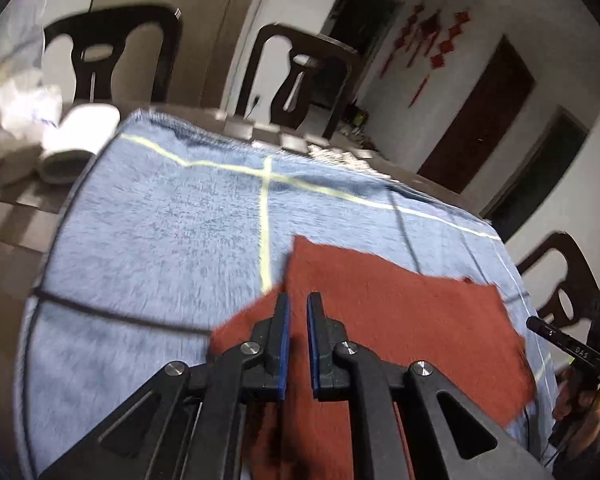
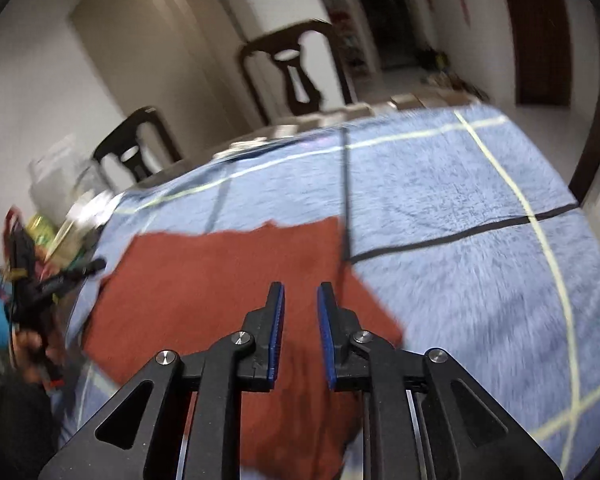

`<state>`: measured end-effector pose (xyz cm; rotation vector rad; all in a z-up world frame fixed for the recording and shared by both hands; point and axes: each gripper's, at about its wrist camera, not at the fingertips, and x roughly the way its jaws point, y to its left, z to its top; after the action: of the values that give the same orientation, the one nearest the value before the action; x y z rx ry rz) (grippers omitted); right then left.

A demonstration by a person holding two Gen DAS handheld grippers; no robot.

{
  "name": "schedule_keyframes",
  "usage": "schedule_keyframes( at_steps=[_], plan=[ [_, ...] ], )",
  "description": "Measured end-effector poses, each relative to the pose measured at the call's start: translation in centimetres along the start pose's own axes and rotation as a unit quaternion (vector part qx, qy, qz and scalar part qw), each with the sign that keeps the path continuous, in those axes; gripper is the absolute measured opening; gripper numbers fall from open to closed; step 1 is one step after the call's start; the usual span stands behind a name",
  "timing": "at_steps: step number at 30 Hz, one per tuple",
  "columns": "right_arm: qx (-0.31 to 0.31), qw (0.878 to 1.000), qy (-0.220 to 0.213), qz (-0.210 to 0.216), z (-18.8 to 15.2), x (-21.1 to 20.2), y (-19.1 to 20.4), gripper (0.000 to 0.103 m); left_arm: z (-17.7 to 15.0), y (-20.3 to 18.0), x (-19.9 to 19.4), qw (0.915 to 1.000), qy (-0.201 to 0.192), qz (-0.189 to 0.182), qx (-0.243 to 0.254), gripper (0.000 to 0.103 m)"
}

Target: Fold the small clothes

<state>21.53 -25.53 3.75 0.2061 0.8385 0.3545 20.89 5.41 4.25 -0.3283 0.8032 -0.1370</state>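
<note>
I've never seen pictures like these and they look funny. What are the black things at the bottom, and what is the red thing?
The black things are tools. A person holds one hand-held gripper in each hand, like big tongs. Each has a small camera looking along its two fingers, which is why the room looks bent.

One picture is from the left gripper and the other from the right gripper.

A blue blanket covers the table, and a red cloth lies on it, waiting to be folded. Chairs stand behind.

The left gripper is nearly closed, but I can't tell if it pinches the cloth. The right one is open above the cloth.
</note>
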Motion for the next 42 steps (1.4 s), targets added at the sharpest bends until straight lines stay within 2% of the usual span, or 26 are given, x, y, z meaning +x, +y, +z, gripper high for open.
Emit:
schedule_keyframes(
  at_steps=[4, 6, 8, 10, 13, 15, 17, 18, 20, 23, 25, 26, 28, 31, 34, 36, 38, 39, 40, 42],
  plan=[
    [-0.046, 0.999, 0.020, -0.008, -3.6, -1.2, 2.6, 0.017, -3.2, -2.7, -3.0, 0.9982, -0.004, -0.021, 0.056, 0.011],
    [-0.052, 0.998, 0.033, -0.010, -4.9, -0.8, 2.9, 0.017, -4.9, -3.8, -3.1, 0.9965, 0.015, -0.046, 0.069, 0.011],
    [-0.063, 0.996, 0.050, -0.027, -5.9, 0.3, 3.0, 0.017, -6.1, -4.7, -2.4, 0.9945, 0.035, -0.053, 0.084, 0.011],
    [-0.061, 0.997, 0.045, -0.027, -6.1, 0.5, 2.8, 0.017, -7.1, -5.3, -1.0, 0.9926, 0.055, -0.036, 0.102, 0.011],
    [-0.062, 0.996, 0.038, -0.048, -5.8, -0.8, 3.0, 0.017, -7.1, -5.4, -0.7, 0.9930, 0.054, -0.029, 0.100, 0.011],
    [-0.070, 0.997, 0.020, -0.037, -6.1, -2.1, 3.5, 0.017, -7.0, -5.8, -1.8, 0.9936, 0.045, -0.041, 0.095, 0.011],
    [-0.079, 0.996, 0.014, -0.025, -6.4, -2.3, 4.4, 0.017, -7.4, -6.9, -2.5, 0.9922, 0.031, -0.054, 0.109, 0.017],
    [-0.083, 0.996, 0.016, -0.021, -6.5, -2.0, 4.9, 0.017, -7.6, -7.5, -2.4, 0.9914, 0.030, -0.057, 0.114, 0.023],
    [-0.087, 0.996, 0.024, -0.012, -6.7, -1.0, 6.0, 0.017, -8.2, -8.7, -1.6, 0.9894, 0.041, -0.070, 0.121, 0.024],
    [-0.103, 0.994, 0.026, 0.008, -7.0, 0.3, 7.6, 0.017, -9.2, -10.2, 0.2, 0.9870, 0.063, -0.070, 0.130, 0.025],
    [-0.109, 0.993, 0.049, -0.009, -7.3, 1.6, 7.7, 0.017, -9.7, -10.7, 0.5, 0.9862, 0.058, -0.056, 0.145, 0.025],
    [-0.106, 0.993, 0.056, -0.019, -7.5, 2.0, 7.5, 0.017, -9.6, -10.7, 0.3, 0.9863, 0.059, -0.055, 0.144, 0.025],
    [-0.099, 0.994, 0.045, -0.009, -7.6, 1.0, 7.3, 0.017, -9.5, -10.6, -0.4, 0.9866, 0.062, -0.054, 0.141, 0.025],
    [-0.094, 0.995, 0.017, -0.013, -7.6, -0.9, 6.2, 0.017, -9.6, -9.8, -1.8, 0.9877, 0.042, -0.043, 0.145, 0.025],
    [-0.053, 0.997, 0.036, -0.029, -7.9, -0.4, 3.9, 0.017, -9.5, -7.6, -1.4, 0.9922, 0.042, -0.018, 0.116, 0.025],
    [-0.026, 0.999, 0.029, -0.005, -8.1, -0.8, 2.7, 0.018, -9.3, -6.4, -1.5, 0.9948, 0.043, -0.040, 0.083, 0.025],
    [-0.024, 0.999, 0.028, -0.002, -8.0, -1.4, 2.8, 0.018, -9.1, -6.3, -2.2, 0.9956, 0.041, -0.039, 0.075, 0.025],
    [-0.024, 0.999, 0.021, 0.001, -7.9, -1.8, 2.7, 0.023, -9.0, -6.4, -3.0, 0.9957, 0.030, -0.042, 0.077, 0.025],
    [-0.021, 1.000, 0.012, 0.006, -7.7, -2.3, 2.5, 0.033, -8.8, -6.2, -3.8, 0.9955, 0.019, -0.045, 0.081, 0.025],
    [-0.004, 1.000, -0.001, 0.013, -7.1, -2.9, 1.6, 0.043, -8.2, -5.6, -4.8, 0.9960, 0.000, -0.036, 0.082, 0.026]
  ],
)
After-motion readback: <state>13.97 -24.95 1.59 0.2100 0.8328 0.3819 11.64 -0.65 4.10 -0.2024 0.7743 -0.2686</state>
